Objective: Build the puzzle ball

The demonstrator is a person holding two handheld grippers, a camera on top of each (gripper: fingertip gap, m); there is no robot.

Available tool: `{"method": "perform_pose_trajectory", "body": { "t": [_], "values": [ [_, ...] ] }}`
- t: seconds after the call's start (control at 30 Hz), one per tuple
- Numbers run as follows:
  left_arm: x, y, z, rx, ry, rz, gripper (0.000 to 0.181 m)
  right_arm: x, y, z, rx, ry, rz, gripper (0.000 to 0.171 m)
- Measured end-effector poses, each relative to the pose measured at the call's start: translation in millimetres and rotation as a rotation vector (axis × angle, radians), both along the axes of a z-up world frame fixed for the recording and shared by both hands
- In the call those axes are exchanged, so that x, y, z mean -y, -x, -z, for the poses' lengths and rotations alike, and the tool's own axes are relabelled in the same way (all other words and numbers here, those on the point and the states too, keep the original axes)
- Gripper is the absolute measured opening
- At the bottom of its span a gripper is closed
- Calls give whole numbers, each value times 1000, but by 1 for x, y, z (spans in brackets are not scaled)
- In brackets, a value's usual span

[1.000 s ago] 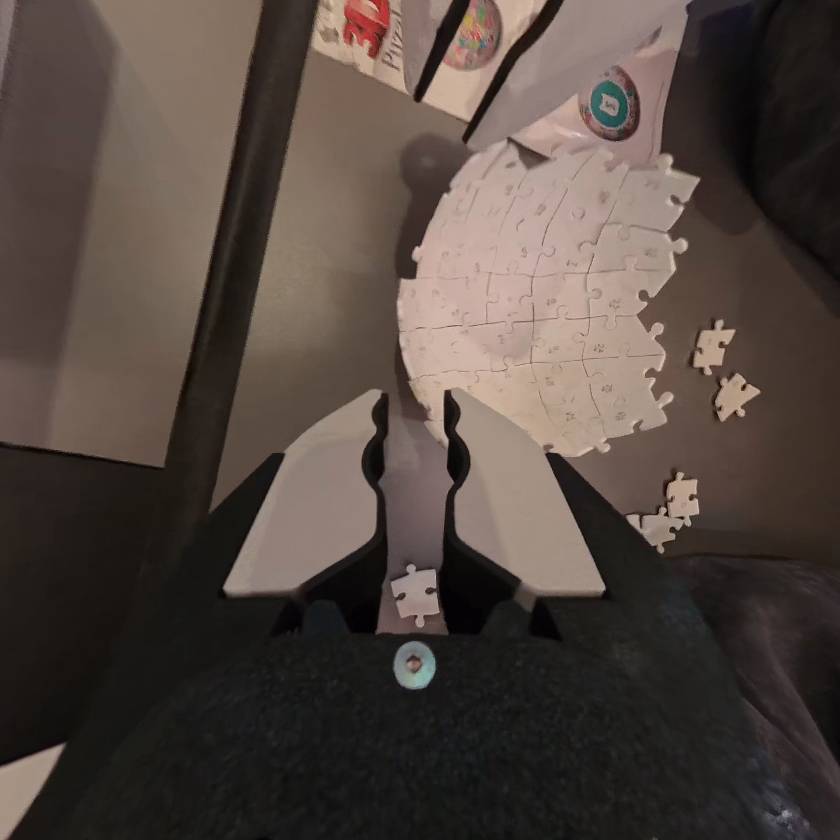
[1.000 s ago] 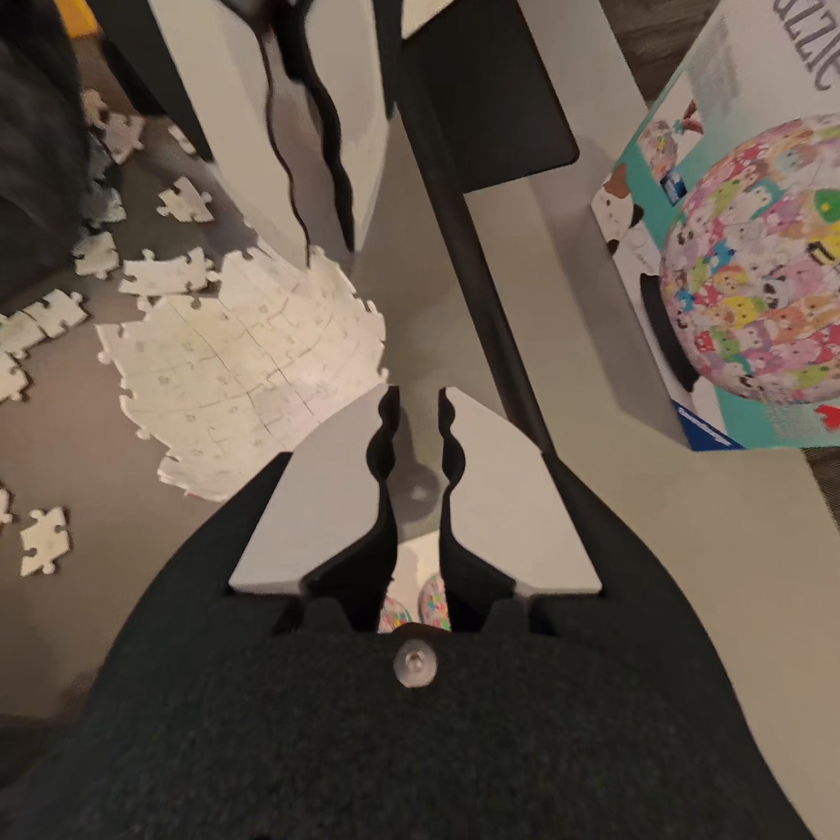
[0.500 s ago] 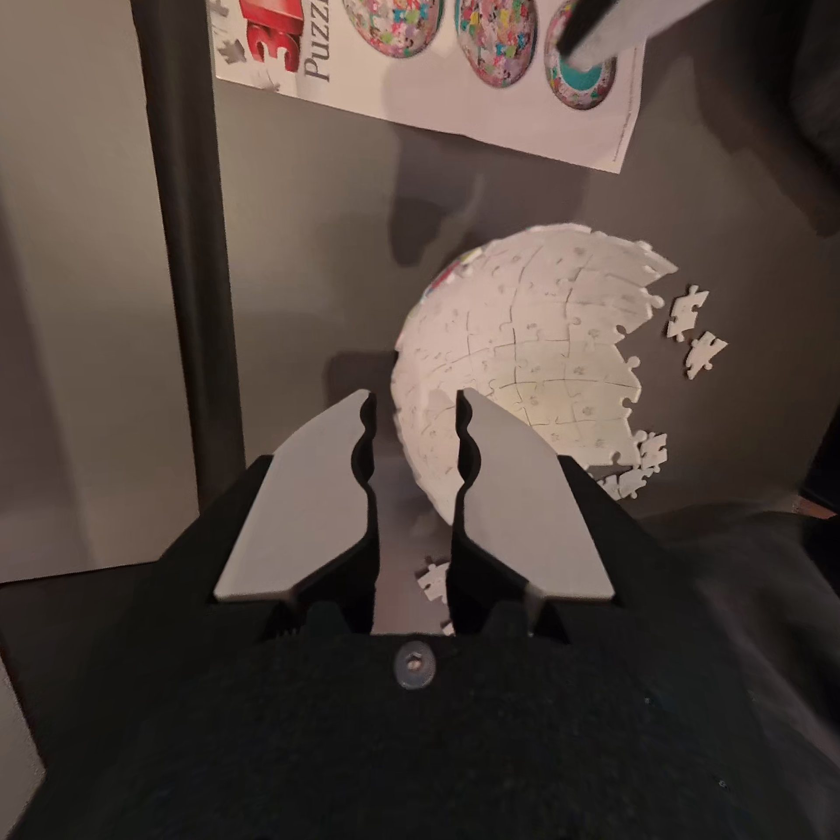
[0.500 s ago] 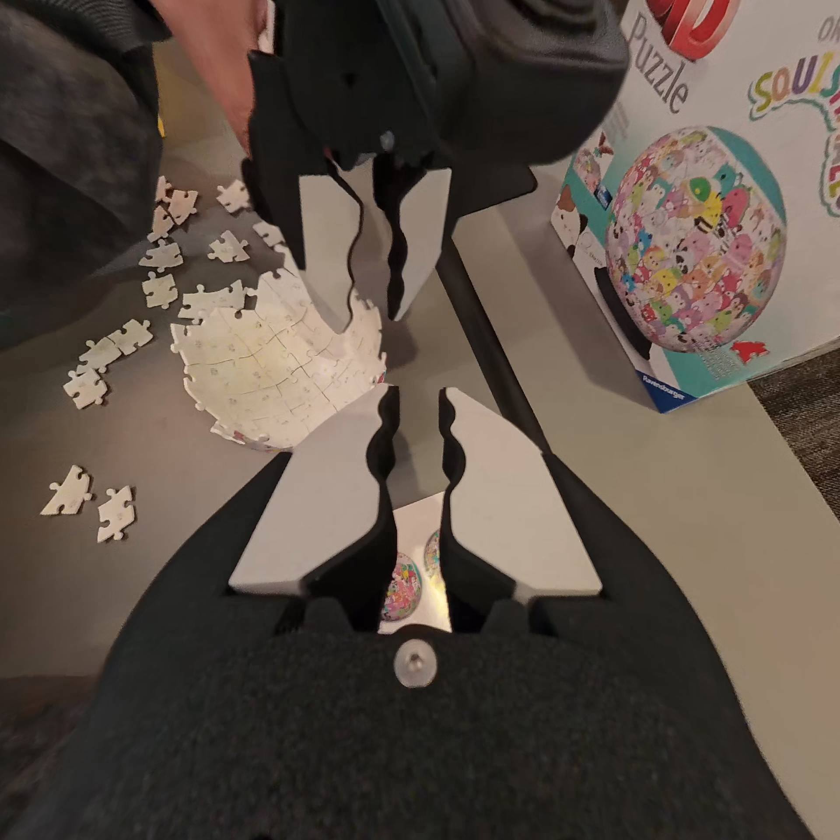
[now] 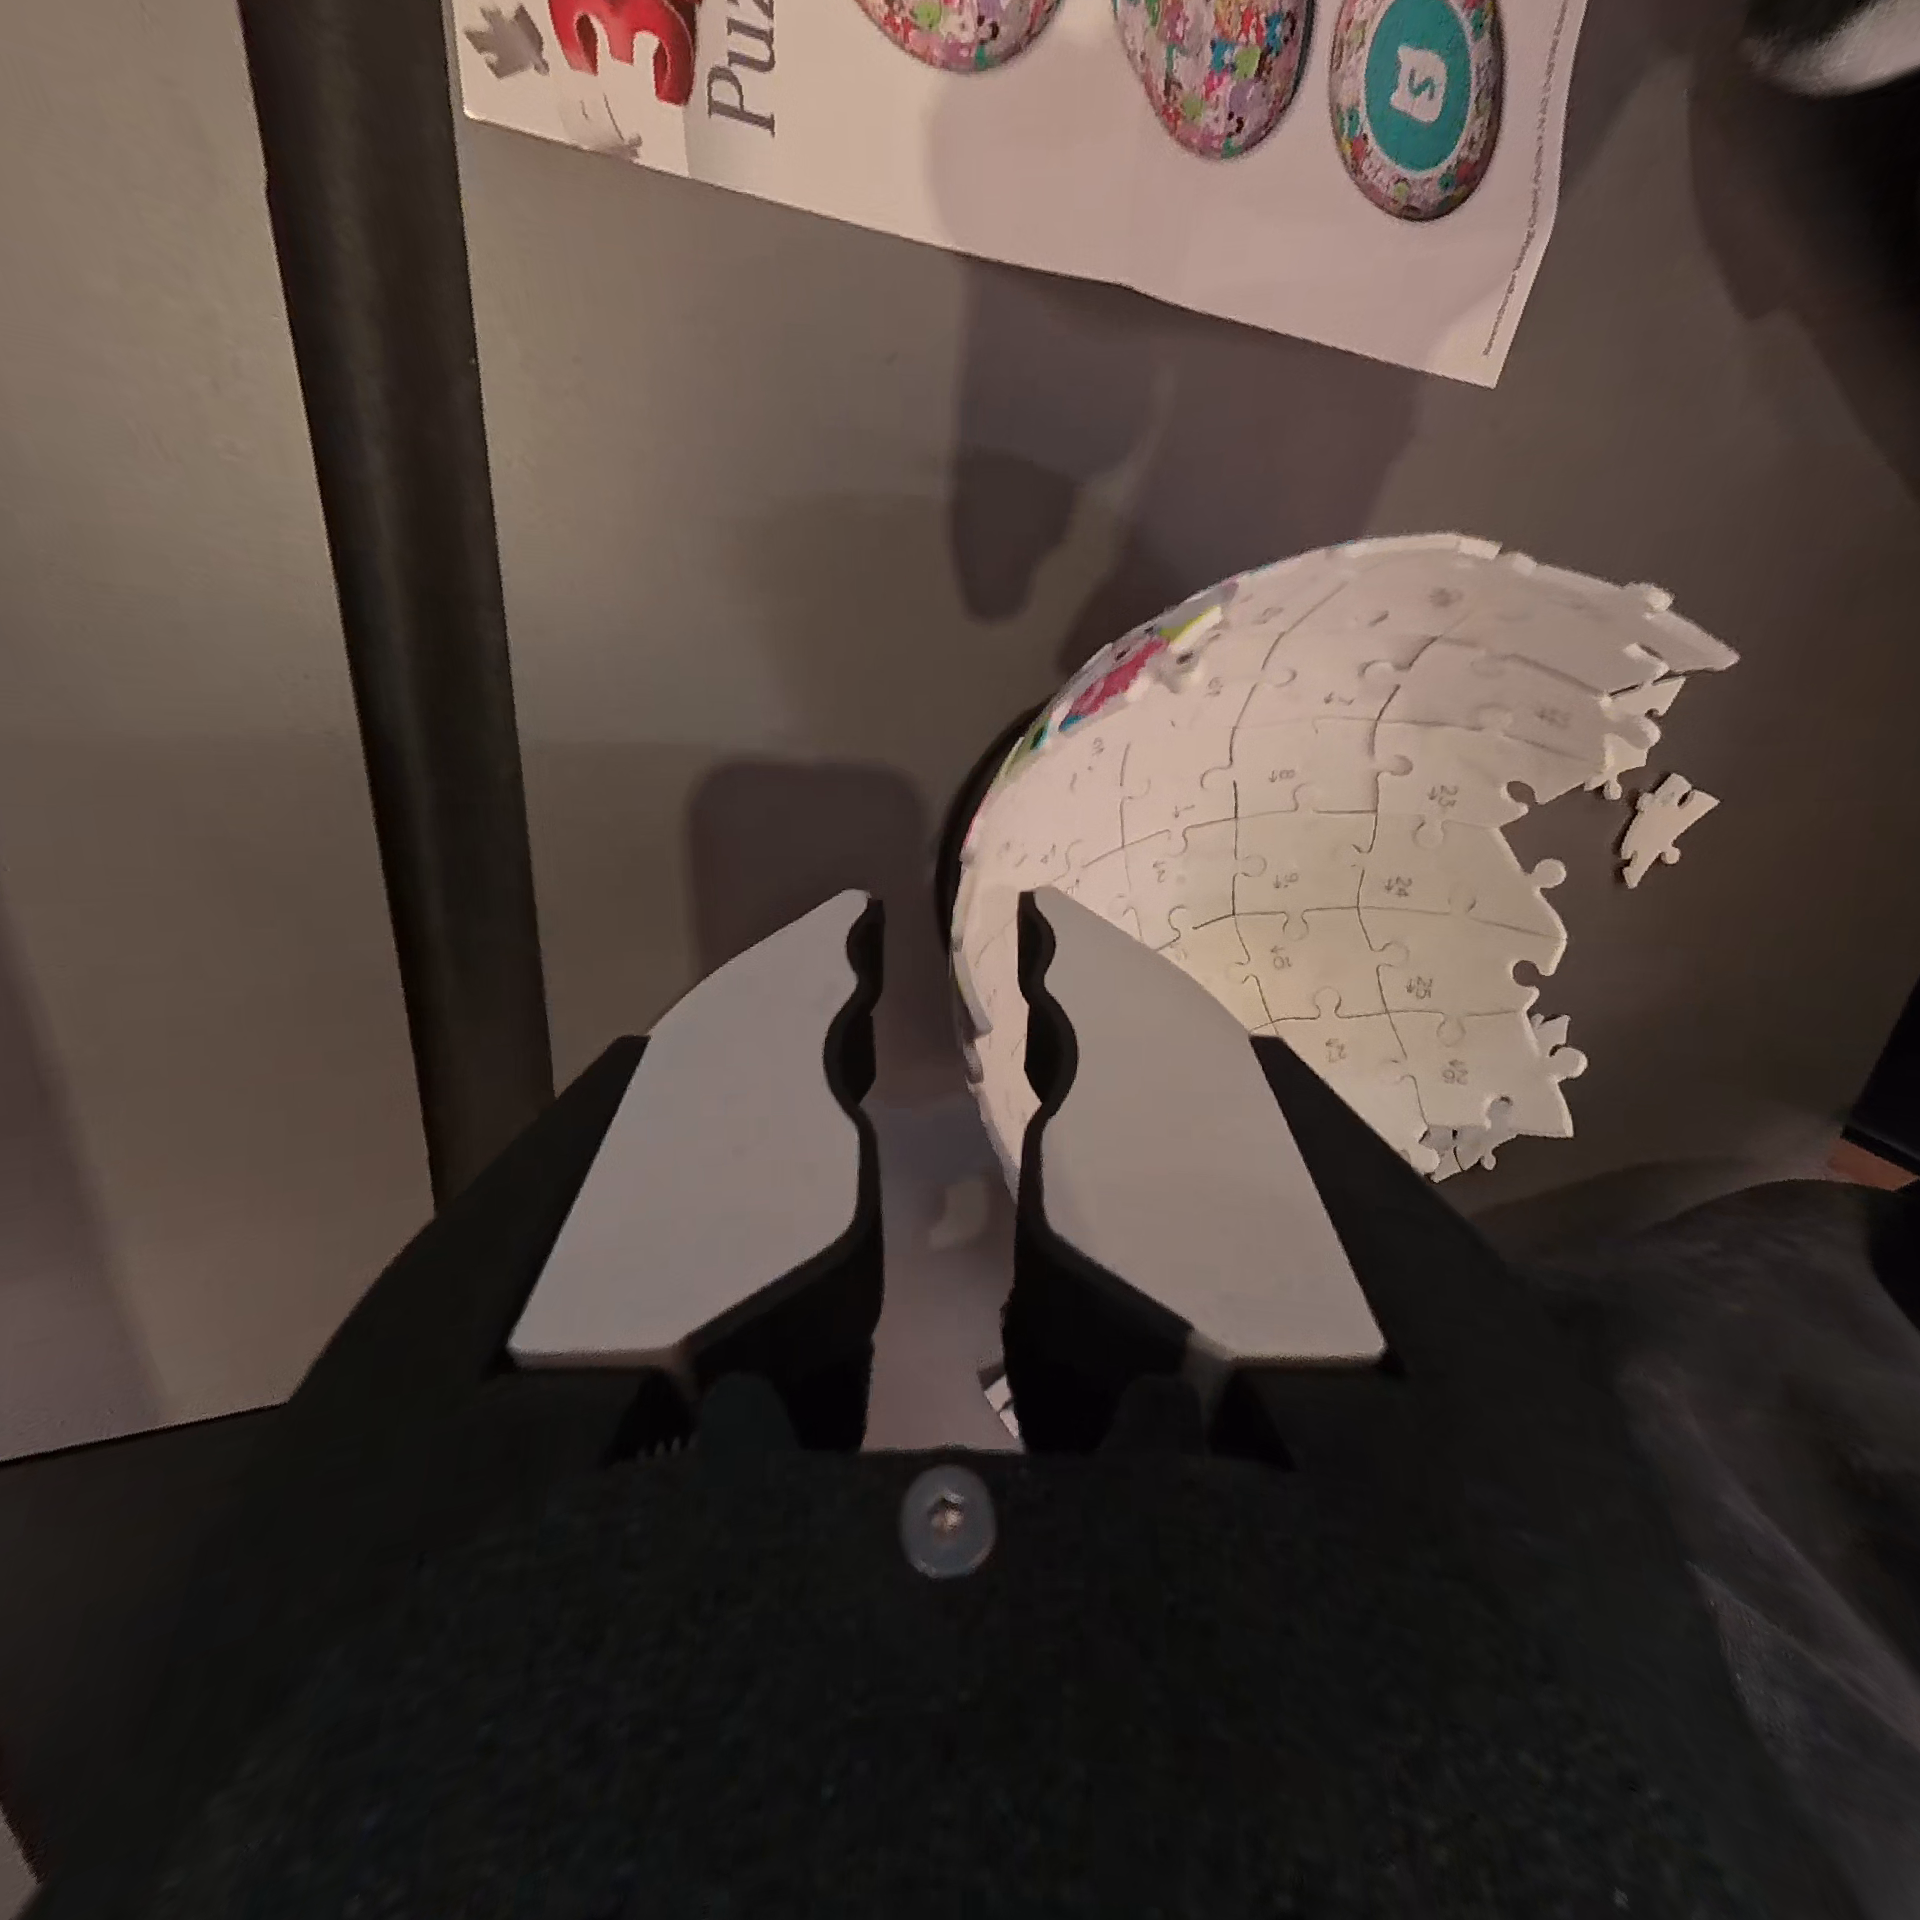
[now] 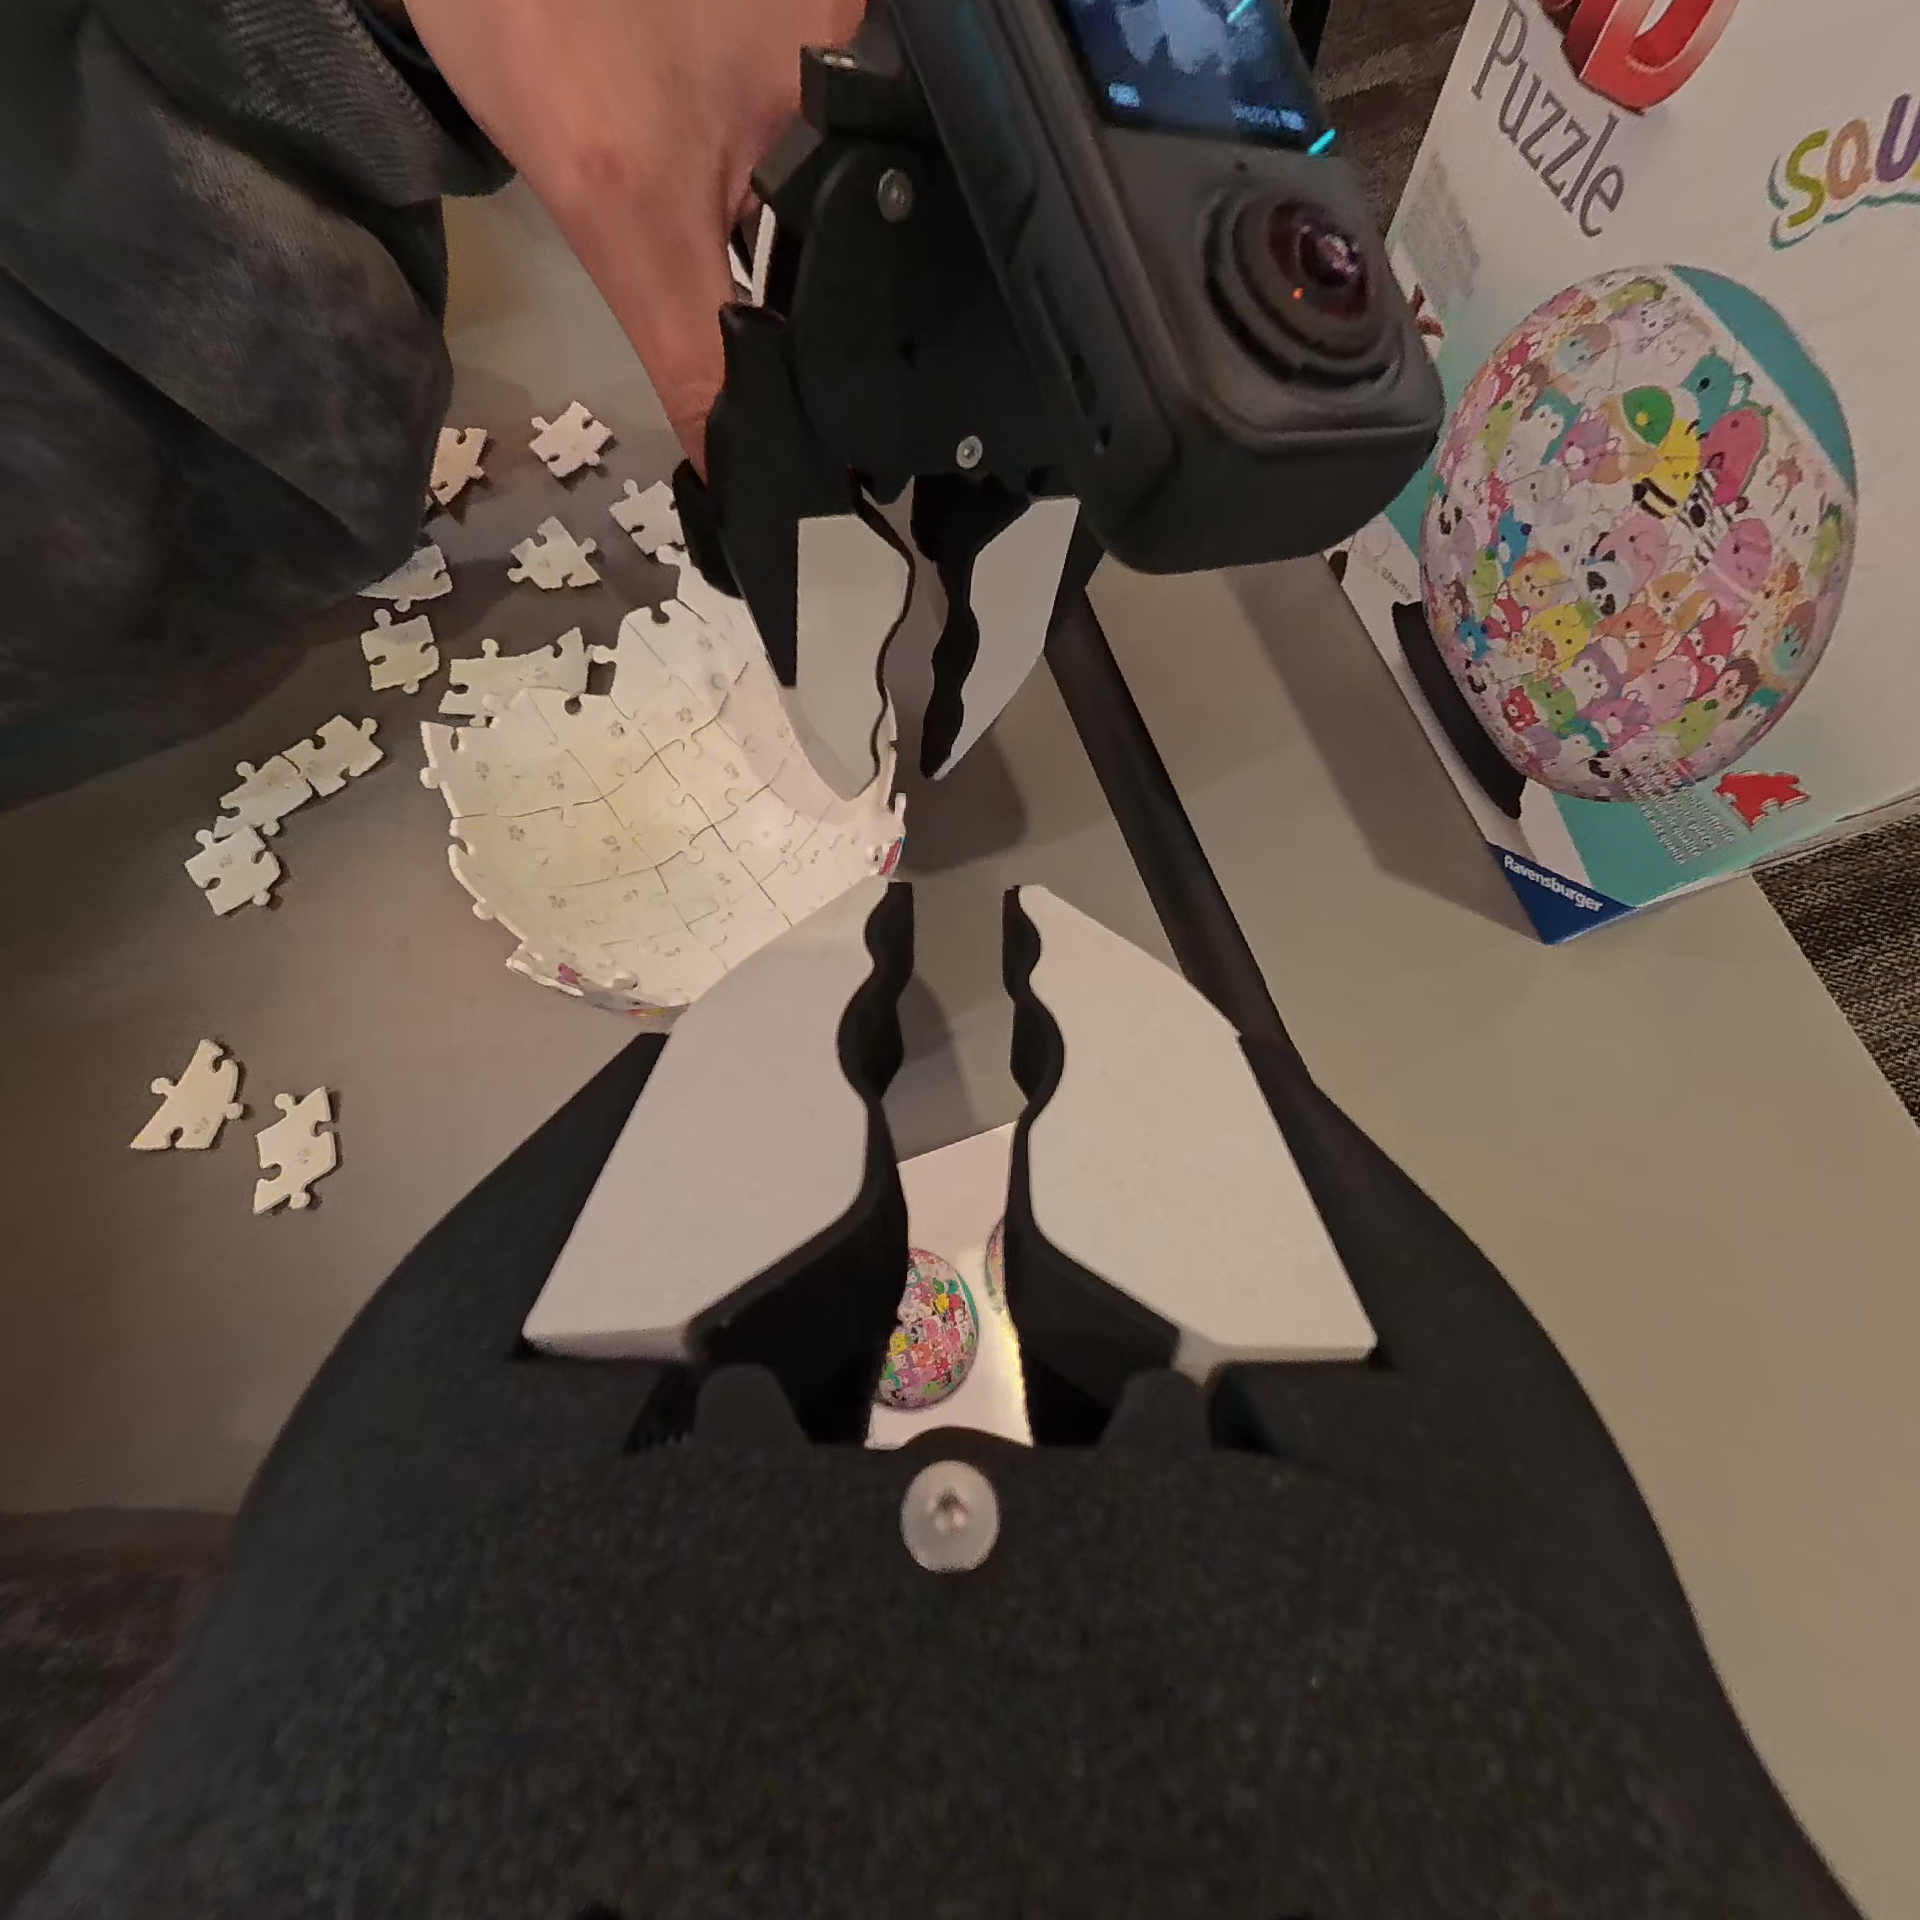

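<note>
Jaws of both grippers stand slightly apart and empty: the left gripper (image 6: 909, 764) hangs at the rim of the half-built white plastic puzzle ball shell (image 6: 644, 831) on the grey desk (image 6: 1455, 1091), the right gripper (image 6: 956, 904) just beside it. Light, thin and likely fragile at its interlocked seams, the shell looks best steadied by its solid rim, clear of the ragged tabs

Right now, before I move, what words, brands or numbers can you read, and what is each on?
I can't quote writing, but here is where it stands.
Puzzle box: big coloured title lettering and a small brand mark on the front.
Instruction sheet: red and grey title; the fine print at its edge is too small to read.
Half-built puzzle ball: small numbers on the white backs.
Loose pieces: marks too small to read.
</note>
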State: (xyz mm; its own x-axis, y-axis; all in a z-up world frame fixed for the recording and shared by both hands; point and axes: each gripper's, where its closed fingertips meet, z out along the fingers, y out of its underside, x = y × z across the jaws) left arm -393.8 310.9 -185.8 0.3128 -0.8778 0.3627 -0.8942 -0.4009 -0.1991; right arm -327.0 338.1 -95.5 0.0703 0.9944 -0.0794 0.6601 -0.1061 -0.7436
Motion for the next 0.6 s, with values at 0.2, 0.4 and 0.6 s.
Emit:
{"method": "perform_pose_trajectory", "body": {
  "t": [0.2,0.4,0.6],
  "values": [
    [3,-1,5,-17,19,14,18,1,0,2,6,7,-7,17],
    [5,-2,7,-23,36,28,4,2,-1,4,7,14,-11,16],
    [2,-1,7,-31,-10,40,4,3,-1,4,9,18,-14,16]
  ]
}}
